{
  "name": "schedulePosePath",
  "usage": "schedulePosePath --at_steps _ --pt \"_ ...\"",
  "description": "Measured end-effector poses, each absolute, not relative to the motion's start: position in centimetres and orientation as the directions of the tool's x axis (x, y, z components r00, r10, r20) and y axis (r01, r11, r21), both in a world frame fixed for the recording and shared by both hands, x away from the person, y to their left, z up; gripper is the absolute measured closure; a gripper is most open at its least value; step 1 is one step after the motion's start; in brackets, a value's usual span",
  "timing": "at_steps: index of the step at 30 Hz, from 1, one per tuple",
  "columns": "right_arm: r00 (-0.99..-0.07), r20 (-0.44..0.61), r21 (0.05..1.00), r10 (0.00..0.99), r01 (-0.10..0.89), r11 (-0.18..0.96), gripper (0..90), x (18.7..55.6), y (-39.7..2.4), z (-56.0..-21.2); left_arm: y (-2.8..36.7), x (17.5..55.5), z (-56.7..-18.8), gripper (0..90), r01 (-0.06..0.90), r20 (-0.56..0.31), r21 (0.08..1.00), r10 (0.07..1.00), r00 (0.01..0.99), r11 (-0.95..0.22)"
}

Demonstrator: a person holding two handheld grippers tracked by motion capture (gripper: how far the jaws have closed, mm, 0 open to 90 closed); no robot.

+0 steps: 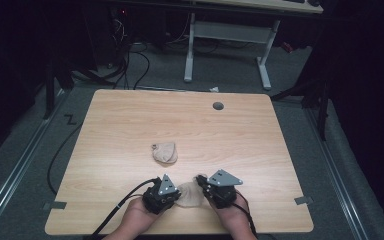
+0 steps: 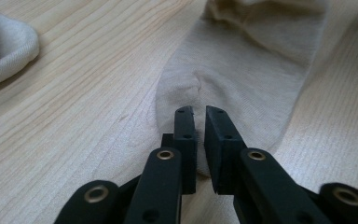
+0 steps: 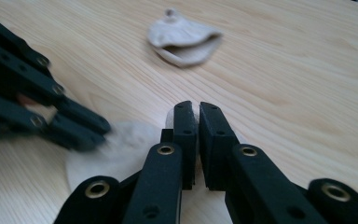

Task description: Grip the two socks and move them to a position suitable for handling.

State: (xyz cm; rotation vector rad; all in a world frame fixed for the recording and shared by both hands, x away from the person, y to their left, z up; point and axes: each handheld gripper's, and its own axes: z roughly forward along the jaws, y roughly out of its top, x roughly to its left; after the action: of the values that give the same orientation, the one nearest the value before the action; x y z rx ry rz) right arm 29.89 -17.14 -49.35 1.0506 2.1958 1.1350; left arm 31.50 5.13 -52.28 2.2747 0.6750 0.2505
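— Grippers? — Left gripper [image 2: 199,112] and right gripper [image 3: 195,106] each nearly closed, pinching opposite ends of the flat sock [image 1: 190,195].
— Location? — Near tabletop [image 1: 130,115] front edge; balled sock [image 1: 165,152] mid-table.

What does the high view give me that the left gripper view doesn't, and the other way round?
High view alone: both hands at the table's near edge, the right claw on the flat sock's right end, the grey hole near the far edge, the desk frame behind. Left gripper view alone: the left claw nearly closed, pinching the sock's rounded end, with the fabric puckered there. Both: the flat sock and the bunched sock beyond.
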Motion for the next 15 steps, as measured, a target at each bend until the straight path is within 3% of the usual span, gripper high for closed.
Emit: schedulePosePath --at_steps 10,15 --pt "-0.482 -0.056 0.818 0.874 0.479 0.317 79.2 28.0 -23.2 -49.6 5.2 31.2 -52.3 80.4 0.384 -0.005 0.708 0.539 0.842 -0.593" --pt "-0.526 -0.057 0.768 0.849 0.520 0.374 81.3 29.3 -21.8 -51.1 5.5 31.2 -52.3 79.9 0.380 0.000 0.707 0.537 0.843 -0.597"
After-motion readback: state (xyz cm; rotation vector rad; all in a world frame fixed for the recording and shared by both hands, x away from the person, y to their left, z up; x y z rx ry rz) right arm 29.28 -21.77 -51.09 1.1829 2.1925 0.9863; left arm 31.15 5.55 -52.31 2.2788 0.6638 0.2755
